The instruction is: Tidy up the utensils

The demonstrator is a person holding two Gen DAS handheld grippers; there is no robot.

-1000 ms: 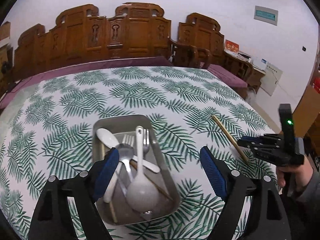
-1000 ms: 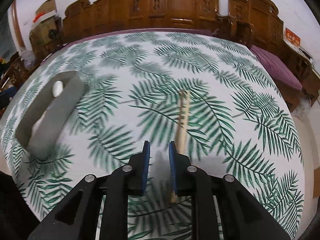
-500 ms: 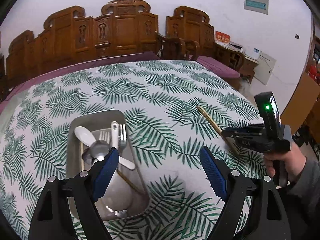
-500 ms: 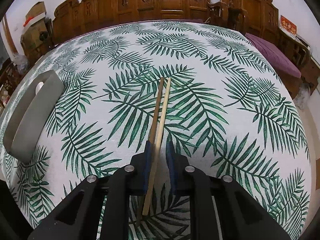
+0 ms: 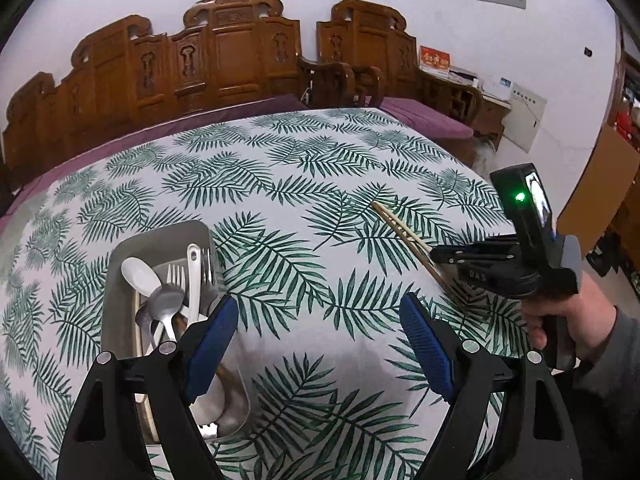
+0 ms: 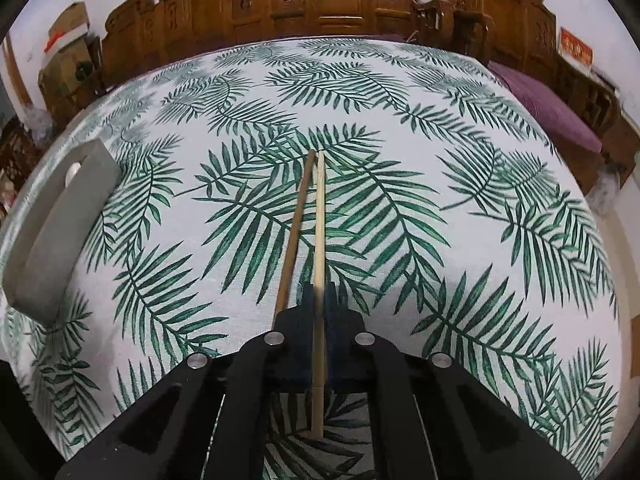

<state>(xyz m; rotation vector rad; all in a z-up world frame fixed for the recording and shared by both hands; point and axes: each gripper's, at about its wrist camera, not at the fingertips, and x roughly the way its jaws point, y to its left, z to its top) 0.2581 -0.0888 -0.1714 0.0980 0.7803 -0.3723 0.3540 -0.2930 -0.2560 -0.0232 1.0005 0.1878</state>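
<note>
Right-hand tongs (image 6: 316, 300) have just been closing and now pinch 1 pale chopstick (image 6: 319, 240) between their blue pads, near its blunt end – a low grip, likely for lifting it toward the tray. Beside it, a darker chopstick (image 6: 294, 236) appears to lie outside the jaws on the leaf-print tablecloth (image 6: 460, 200). Left-hand tongs (image 5: 320, 344) hang wide open and empty by the grey tray (image 5: 120, 264) at the table's left – it holds spoons and forks.

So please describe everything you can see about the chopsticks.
The chopsticks are two thin, straight sticks that look like pale wood or bamboo, one darker than the other. They lie side by side, pointing away across the leaf-print tablecloth. The right gripper has its jaws shut on the lighter stick; the darker one passes beside them.
</note>
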